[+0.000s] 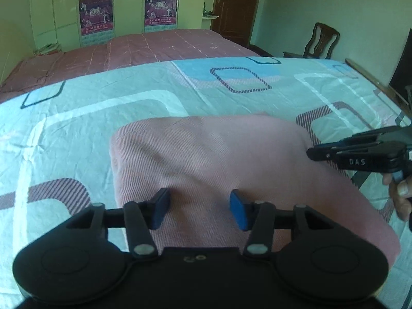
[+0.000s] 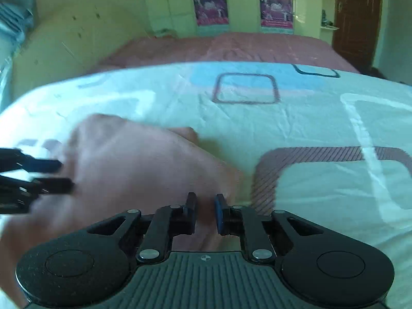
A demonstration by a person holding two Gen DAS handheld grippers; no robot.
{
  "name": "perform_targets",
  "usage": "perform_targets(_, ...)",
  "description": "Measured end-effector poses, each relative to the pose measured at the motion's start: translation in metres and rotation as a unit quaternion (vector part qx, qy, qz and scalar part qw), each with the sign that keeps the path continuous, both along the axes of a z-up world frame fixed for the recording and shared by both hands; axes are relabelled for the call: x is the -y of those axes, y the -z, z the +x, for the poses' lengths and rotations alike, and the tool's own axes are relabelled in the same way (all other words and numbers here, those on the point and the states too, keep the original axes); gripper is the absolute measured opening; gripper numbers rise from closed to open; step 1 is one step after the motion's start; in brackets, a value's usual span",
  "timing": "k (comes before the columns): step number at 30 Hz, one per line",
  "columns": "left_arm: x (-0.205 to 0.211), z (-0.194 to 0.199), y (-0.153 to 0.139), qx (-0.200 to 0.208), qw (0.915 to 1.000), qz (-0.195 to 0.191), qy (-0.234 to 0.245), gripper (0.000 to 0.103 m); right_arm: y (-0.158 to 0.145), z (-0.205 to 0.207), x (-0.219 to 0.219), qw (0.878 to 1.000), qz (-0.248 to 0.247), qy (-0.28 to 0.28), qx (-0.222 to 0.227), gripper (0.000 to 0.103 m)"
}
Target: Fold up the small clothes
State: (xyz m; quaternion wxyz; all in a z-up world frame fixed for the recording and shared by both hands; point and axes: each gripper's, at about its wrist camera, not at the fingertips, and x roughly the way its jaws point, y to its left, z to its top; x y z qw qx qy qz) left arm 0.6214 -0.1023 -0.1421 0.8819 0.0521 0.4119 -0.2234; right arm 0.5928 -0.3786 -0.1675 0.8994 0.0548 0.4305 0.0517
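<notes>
Both grippers point down over a pink garment (image 1: pixel 206 159) lying on a bed. Left gripper (image 1: pixel 200 209): its two black fingers, tipped with blue rubber pads (image 1: pixel 238 209), stand well apart, with the ribbed pink cloth showing flat and unpinched in the gap between them. Right gripper (image 2: pixel 206 212): its fingers are drawn in to a narrow slot, one blue pad (image 2: pixel 219 213) facing a black one, and pink cloth fills the slot; whether the pads actually press on it I cannot tell, since this view is smeared by blur. In the left wrist view the right gripper (image 1: pixel 312 153) comes in from the right edge with its tips at the garment's right border, and part of a hand (image 1: pixel 401 195) shows behind it.

Each gripper's body is matte black plastic with round housings, linked arms and silver pivot pins.

The garment is a soft knit with fine diagonal ribbing, folded into a rounded, roughly rectangular pad with a smooth doubled edge on its left side. It lies on a pale mint bedsheet (image 1: pixel 103 97), creased, printed with rounded squares in white, sky blue and hatched maroon. Beyond it lies a dusty-pink quilted cover (image 1: pixel 154 49), then yellow-green wardrobe doors (image 1: pixel 64 13) bearing posters (image 1: pixel 96 13), a dark wooden door (image 1: pixel 239 5) and a carved wooden chair (image 1: pixel 322 41).
</notes>
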Motion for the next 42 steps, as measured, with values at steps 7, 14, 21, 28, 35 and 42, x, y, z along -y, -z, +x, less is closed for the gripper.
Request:
perform_targets(7, 0.001, -0.027, -0.02, 0.034, 0.9992, 0.004, 0.02, 0.053, -0.028, -0.034, 0.008, 0.999, 0.048, 0.006, 0.025, 0.014)
perform_targets(14, -0.014, -0.079, -0.025, 0.039, 0.999, -0.023, -0.006, 0.034, -0.047, -0.083, -0.032, 0.996, 0.036, -0.072, 0.039, 0.014)
perform_targets(21, -0.014, -0.076, -0.008, 0.01, 0.9989, -0.038, -0.025, 0.036, -0.013, -0.087, -0.018, 0.998, 0.016, -0.053, -0.003, 0.014)
perform_targets(28, -0.023, -0.109, -0.024, 0.042, 0.9984, -0.034, -0.018, 0.033, -0.041, -0.113, -0.028, 0.998, 0.012, -0.046, 0.036, 0.014)
perform_targets(35, -0.034, -0.151, -0.01, 0.023, 0.9993, -0.02, -0.02, 0.033, -0.053, -0.151, -0.069, 0.993, 0.002, -0.1, 0.061, 0.014)
perform_targets(42, -0.044, -0.171, 0.009, 0.008, 0.9996, -0.014, -0.022, 0.033, -0.009, -0.168, -0.073, 0.992, -0.071, -0.103, 0.012, 0.014)
